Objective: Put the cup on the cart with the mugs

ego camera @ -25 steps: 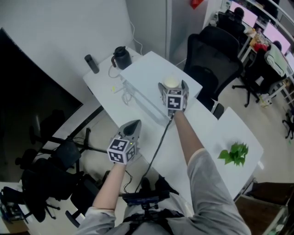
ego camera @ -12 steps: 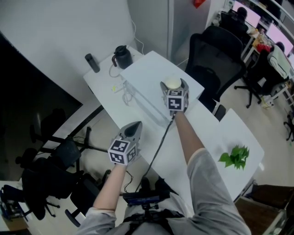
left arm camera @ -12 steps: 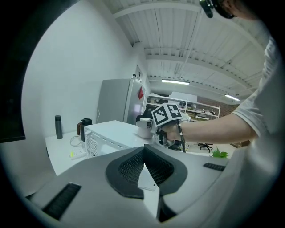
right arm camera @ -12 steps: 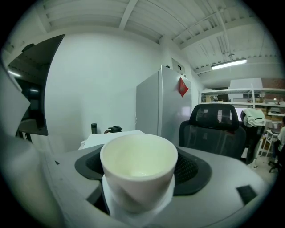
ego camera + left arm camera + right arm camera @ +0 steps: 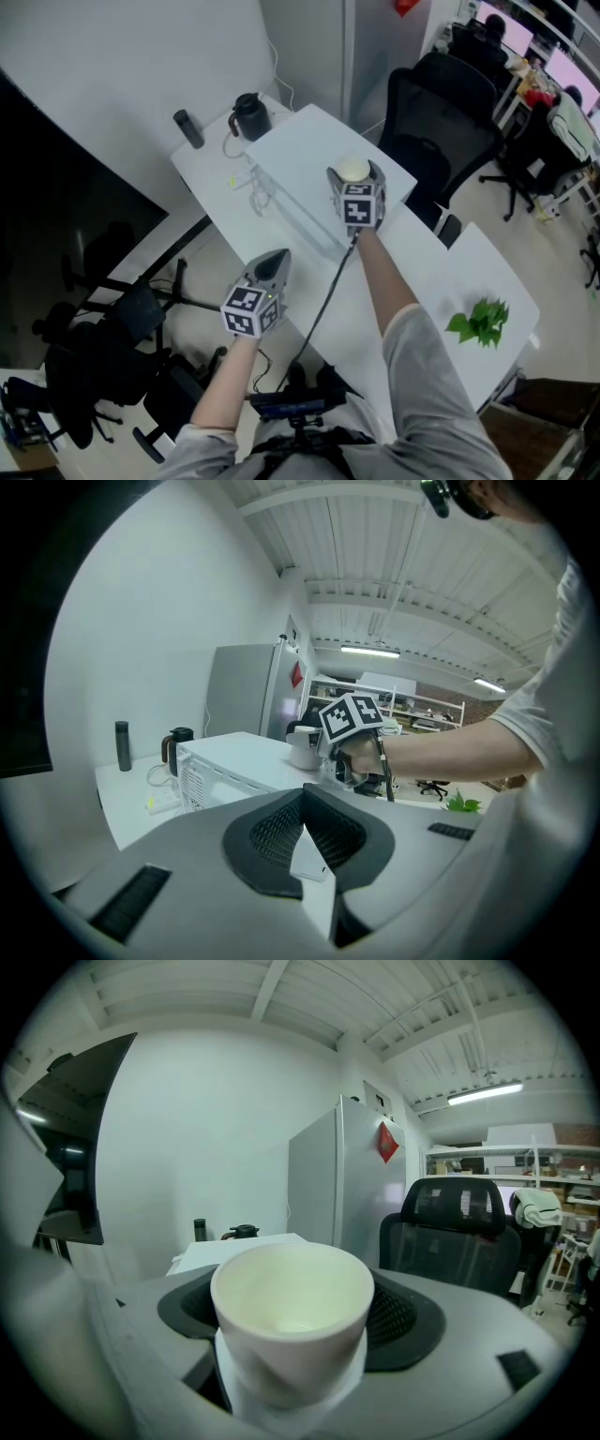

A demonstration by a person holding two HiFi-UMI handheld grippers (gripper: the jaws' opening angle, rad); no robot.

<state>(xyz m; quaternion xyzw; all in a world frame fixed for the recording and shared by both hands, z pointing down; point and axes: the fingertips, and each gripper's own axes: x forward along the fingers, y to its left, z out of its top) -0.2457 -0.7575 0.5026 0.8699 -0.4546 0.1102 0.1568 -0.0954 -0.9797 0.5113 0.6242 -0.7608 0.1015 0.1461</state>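
My right gripper (image 5: 353, 172) is shut on a plain white cup (image 5: 352, 169), over the top of a white box-shaped appliance (image 5: 300, 155). In the right gripper view the cup (image 5: 291, 1326) stands upright and empty between the dark pads (image 5: 398, 1321). I cannot tell whether it still touches the appliance. From the left gripper view the cup (image 5: 304, 748) shows just left of the right gripper (image 5: 323, 752). My left gripper (image 5: 271, 255) is shut and empty, low at the table's near left edge. No cart or mugs are in view.
A black kettle (image 5: 247, 116), a dark bottle (image 5: 187, 129) and a power strip (image 5: 242, 178) stand on the white table (image 5: 412, 300) behind the appliance. A green plant (image 5: 480, 314) sits at the right. Black office chairs (image 5: 441, 122) stand beyond the table.
Almost nothing: the right gripper with the cup sits a touch further right in the picture. The left gripper has stayed where it was.
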